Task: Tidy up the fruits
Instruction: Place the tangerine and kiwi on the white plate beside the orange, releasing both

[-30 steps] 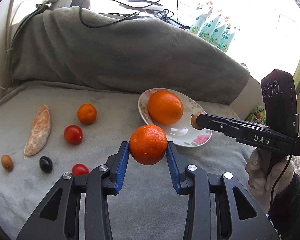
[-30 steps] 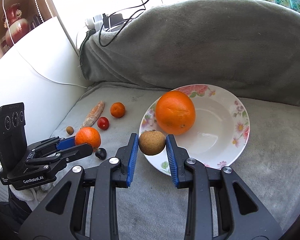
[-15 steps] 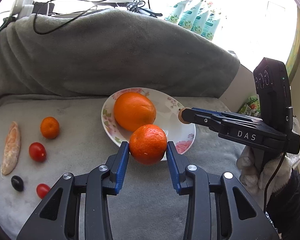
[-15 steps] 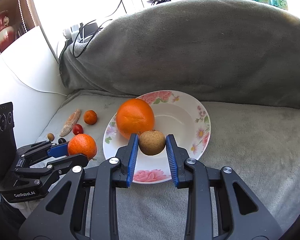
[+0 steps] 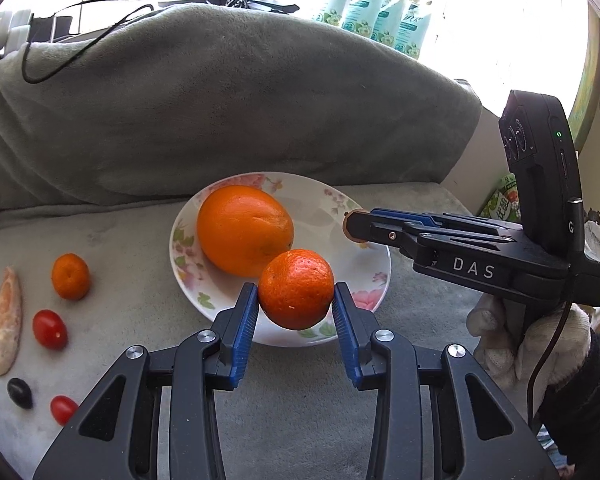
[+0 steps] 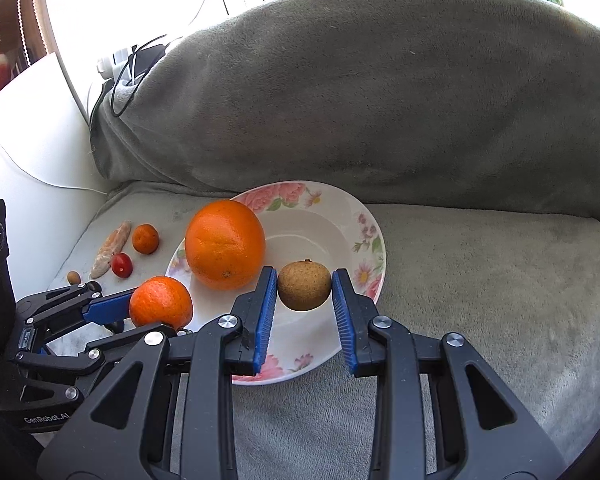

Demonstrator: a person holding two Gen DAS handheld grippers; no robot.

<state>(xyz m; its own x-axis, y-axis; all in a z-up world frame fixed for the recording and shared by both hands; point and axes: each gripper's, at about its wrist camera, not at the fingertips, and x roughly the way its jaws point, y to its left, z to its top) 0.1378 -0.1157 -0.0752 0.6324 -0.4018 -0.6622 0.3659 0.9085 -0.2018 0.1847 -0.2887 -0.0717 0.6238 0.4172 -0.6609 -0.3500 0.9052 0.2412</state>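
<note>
A floral white plate (image 5: pixel 364 280) (image 6: pixel 340 216) lies on the grey blanket and holds a large orange (image 5: pixel 244 230) (image 6: pixel 225 244). My left gripper (image 5: pixel 295 294) is shut on a mandarin (image 5: pixel 296 289) (image 6: pixel 161 302) just above the plate's near rim. My right gripper (image 6: pixel 305 286) is shut on a small brown round fruit (image 6: pixel 305 286) (image 5: pixel 350 226) over the plate's right part. On the blanket to the left lie a small mandarin (image 5: pixel 70 276), two cherry tomatoes (image 5: pixel 50 329), a dark grape (image 5: pixel 19 392) and a peeled citrus segment (image 5: pixel 6 320).
A grey blanket-covered bolster (image 5: pixel 220 100) rises behind the plate. Cables and a power strip (image 5: pixel 16 32) lie on the sill above it, with green packets (image 5: pixel 380 12) at the right. A white wall (image 6: pixel 32 128) bounds the left side.
Both grippers have moved in over the plate with their fruit still held. The left one swung right from the loose fruit; the right one advanced from the rim to above the plate.
</note>
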